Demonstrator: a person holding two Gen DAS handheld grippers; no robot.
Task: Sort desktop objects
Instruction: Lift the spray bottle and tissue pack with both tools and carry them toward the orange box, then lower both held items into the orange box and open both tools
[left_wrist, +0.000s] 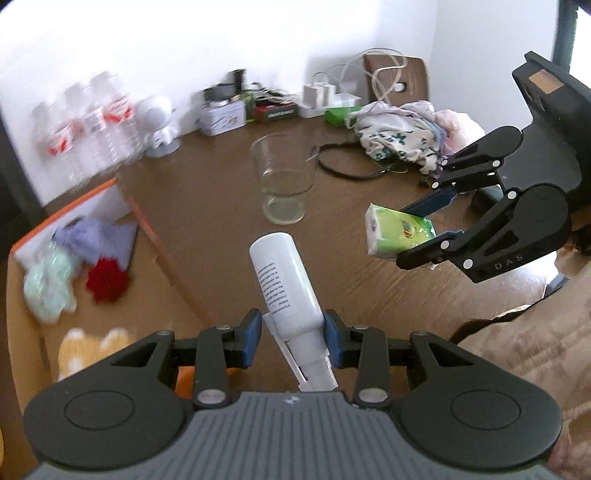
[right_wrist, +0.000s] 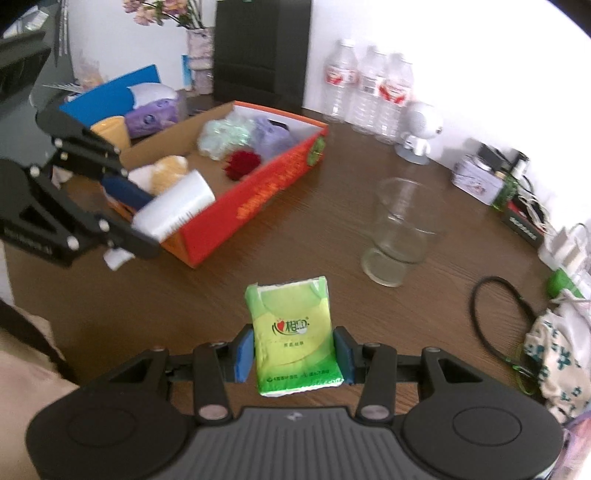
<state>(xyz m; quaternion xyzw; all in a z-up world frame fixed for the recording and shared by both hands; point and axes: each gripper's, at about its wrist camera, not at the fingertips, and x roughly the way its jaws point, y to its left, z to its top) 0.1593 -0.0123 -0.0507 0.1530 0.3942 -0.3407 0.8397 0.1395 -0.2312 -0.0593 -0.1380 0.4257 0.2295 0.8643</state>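
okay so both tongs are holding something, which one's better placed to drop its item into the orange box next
Left. The left tongs, gripping the white bottle, sit at the orange box edge. The right tongs hold the tissue pack over bare table, farther off.

White bottle (left_wrist: 286, 280) tilted, green tissue pack (right_wrist: 293, 334) upright, both held aloft

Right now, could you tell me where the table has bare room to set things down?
Bare wood lies between the orange box and the glass beaker, and in front of the tissue pack held by the right gripper. It is crowded along the wall by the water bottles and around the patterned cloth.
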